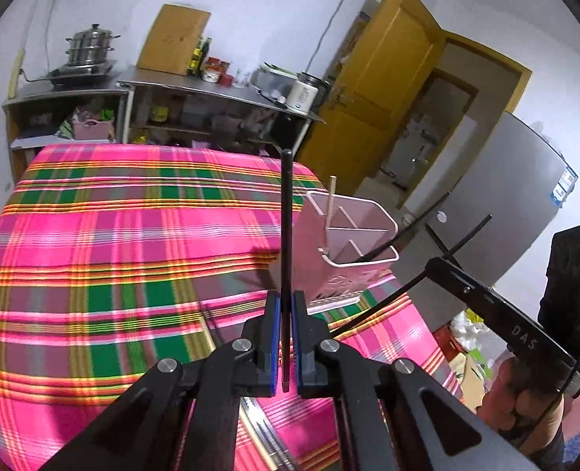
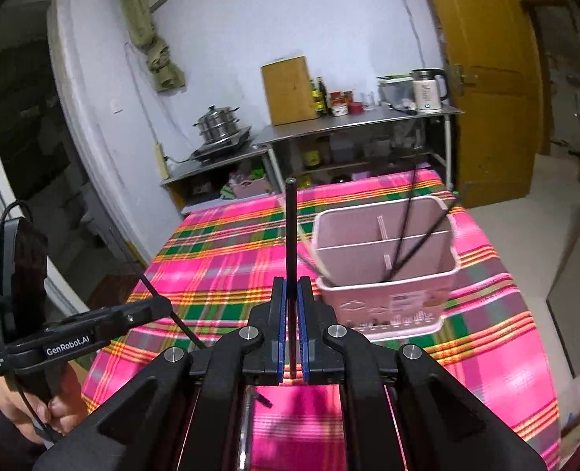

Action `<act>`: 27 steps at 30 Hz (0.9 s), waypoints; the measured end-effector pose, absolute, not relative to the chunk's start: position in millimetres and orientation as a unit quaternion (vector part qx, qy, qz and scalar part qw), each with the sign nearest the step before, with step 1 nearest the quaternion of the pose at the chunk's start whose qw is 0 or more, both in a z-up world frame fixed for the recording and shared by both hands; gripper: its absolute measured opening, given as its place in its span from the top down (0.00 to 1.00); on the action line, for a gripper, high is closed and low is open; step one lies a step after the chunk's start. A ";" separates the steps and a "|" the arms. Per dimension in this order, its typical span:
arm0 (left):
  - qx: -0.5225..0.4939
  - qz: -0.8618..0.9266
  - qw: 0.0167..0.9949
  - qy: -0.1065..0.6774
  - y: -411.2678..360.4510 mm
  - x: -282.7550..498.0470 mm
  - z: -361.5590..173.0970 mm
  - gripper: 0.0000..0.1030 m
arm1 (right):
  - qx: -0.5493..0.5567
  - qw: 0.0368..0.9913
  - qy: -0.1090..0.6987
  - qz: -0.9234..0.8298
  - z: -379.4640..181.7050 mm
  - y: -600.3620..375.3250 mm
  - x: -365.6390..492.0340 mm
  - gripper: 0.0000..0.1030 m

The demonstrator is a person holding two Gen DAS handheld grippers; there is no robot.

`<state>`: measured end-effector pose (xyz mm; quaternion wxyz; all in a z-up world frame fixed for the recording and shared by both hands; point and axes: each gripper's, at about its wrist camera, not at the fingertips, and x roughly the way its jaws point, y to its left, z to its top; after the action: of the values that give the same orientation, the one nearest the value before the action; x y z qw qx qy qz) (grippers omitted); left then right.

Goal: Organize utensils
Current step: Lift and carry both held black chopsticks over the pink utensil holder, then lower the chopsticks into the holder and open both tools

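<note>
A pink utensil holder [image 1: 349, 243] with dividers stands on the pink plaid tablecloth [image 1: 113, 255]; it also shows in the right wrist view [image 2: 392, 271]. It holds a wooden chopstick [image 1: 330, 208] and black chopsticks [image 2: 405, 219]. My left gripper [image 1: 286, 318] is shut on a black chopstick [image 1: 286, 216] that points upward, left of the holder. My right gripper [image 2: 291, 314] is shut on another black chopstick [image 2: 290, 235], also upright, left of the holder. The right gripper appears in the left view [image 1: 431, 265], and the left gripper in the right view [image 2: 164, 306].
Metal shelves [image 1: 211, 82] with a steamer pot [image 1: 88, 47], bottles and a kettle [image 2: 427, 90] stand beyond the table. A yellow door [image 1: 380, 90] is at the right. A grey fridge [image 1: 506, 196] stands beside the table's right edge.
</note>
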<state>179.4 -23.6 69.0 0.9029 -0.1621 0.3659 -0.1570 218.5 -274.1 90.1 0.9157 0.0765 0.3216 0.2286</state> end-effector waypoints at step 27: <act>-0.143 -0.187 0.930 0.284 -85.1 271.3 159.7 0.95 | 0.104 0.955 0.223 0.166 157.6 -331.4 265.7 0.95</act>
<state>271.3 -85.1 159.7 0.9295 -0.1430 0.2840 -0.1867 265.7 -331.4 157.6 0.9549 0.1042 0.2229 0.1662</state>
